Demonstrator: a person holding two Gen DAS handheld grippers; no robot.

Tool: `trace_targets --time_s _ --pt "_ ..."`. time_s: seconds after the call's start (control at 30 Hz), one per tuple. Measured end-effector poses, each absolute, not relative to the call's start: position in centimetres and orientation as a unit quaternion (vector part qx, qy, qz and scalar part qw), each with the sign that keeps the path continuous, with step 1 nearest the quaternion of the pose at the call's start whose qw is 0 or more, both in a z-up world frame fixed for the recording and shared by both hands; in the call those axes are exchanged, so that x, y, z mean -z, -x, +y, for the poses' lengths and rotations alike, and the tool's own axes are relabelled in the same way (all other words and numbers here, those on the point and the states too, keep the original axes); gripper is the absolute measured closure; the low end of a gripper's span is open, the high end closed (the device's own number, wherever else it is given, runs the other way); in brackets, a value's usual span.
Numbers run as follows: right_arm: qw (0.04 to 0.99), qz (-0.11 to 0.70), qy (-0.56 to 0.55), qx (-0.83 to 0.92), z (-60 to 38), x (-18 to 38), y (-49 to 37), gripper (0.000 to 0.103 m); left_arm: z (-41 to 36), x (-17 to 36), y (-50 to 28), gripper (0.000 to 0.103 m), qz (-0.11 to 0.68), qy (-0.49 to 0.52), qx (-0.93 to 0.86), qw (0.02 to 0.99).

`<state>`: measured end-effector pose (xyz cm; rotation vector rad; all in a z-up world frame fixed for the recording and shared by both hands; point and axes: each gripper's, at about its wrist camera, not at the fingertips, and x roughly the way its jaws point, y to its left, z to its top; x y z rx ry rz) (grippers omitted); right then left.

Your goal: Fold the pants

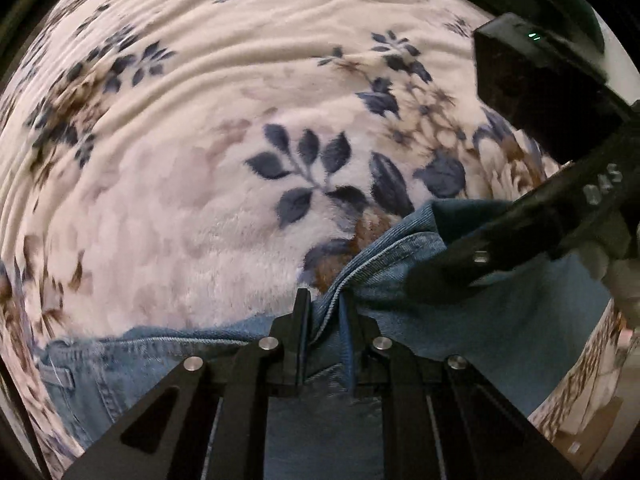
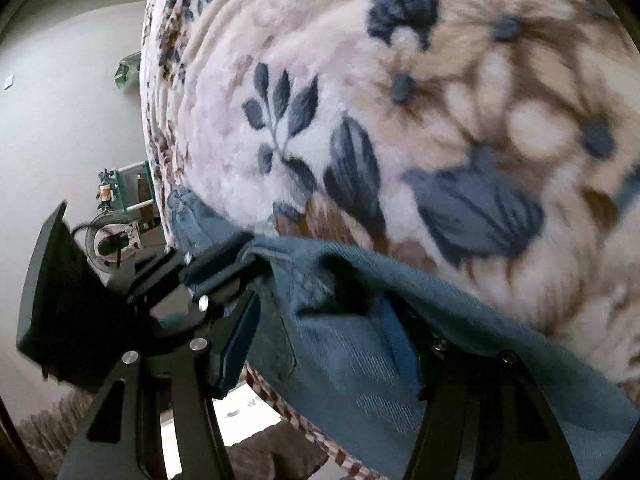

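Jeans pinched at the blanket's edge

The jeans [image 1: 400, 248] are clamped by the left gripper [image 1: 324, 300] on the blanket [image 1: 180, 200]; the right gripper [image 2: 320, 312] is spread apart over them.

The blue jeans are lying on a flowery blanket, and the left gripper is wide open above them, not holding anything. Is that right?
Not quite. The left gripper is shut on the blue jeans, pinching a fold of denim between its fingers, as the left wrist view shows. The rest is right: the jeans lie on the flowery blanket.
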<state>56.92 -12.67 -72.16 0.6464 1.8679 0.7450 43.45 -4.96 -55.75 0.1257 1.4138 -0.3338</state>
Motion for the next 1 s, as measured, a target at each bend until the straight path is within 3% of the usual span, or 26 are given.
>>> trace_targets --time_s 0.1,0.13,0.17,0.23,0.5,0.53,0.63,0.7,0.77,0.9,1.0 --pt "0.486 0.776 -0.277 -0.292 -11.9 73.1 -57.2 0.041 -5.1 56.0 -43.2 0.092 0.647 -0.053 0.148 0.746" --pt "0.488 0.775 -0.275 -0.292 -11.7 73.0 -57.2 0.070 -5.1 56.0 -43.1 0.092 0.647 -0.054 0.148 0.746" --pt "0.482 0.776 -0.277 -0.297 -11.7 72.8 -57.1 0.080 -5.4 56.0 -43.1 0.092 0.645 -0.058 0.147 0.748" --pt "0.473 0.770 -0.297 -0.309 -12.5 72.2 -57.1 0.083 -5.2 55.5 -43.2 0.091 0.641 -0.063 0.150 0.750" --pt "0.434 0.779 -0.316 -0.325 -13.3 72.7 -56.4 0.083 -4.7 54.6 -43.1 0.092 0.634 -0.072 0.152 0.755" --pt "0.430 0.780 -0.322 -0.321 -13.0 73.1 -56.6 0.079 -4.9 54.3 -43.0 0.092 0.633 -0.072 0.151 0.756" --pt "0.398 0.775 -0.375 -0.319 -12.0 75.0 -56.8 0.047 -4.6 53.8 -42.7 0.094 0.631 -0.069 0.147 0.758" --pt "0.400 0.773 -0.386 -0.306 -11.7 75.5 -57.0 0.051 -3.9 53.0 -42.7 0.094 0.631 -0.066 0.142 0.760" --pt "0.411 0.772 -0.378 -0.305 -11.8 74.9 -57.2 0.080 -3.0 52.7 -43.0 0.094 0.633 -0.057 0.131 0.761" --pt "0.413 0.734 -0.434 -0.320 -14.2 73.4 -57.1 0.084 -1.2 51.4 -43.1 0.091 0.625 -0.041 0.106 0.772" --pt "0.422 0.750 -0.399 -0.316 -13.9 73.5 -57.1 0.081 0.2 51.2 -42.9 0.074 0.627 -0.038 0.061 0.776"
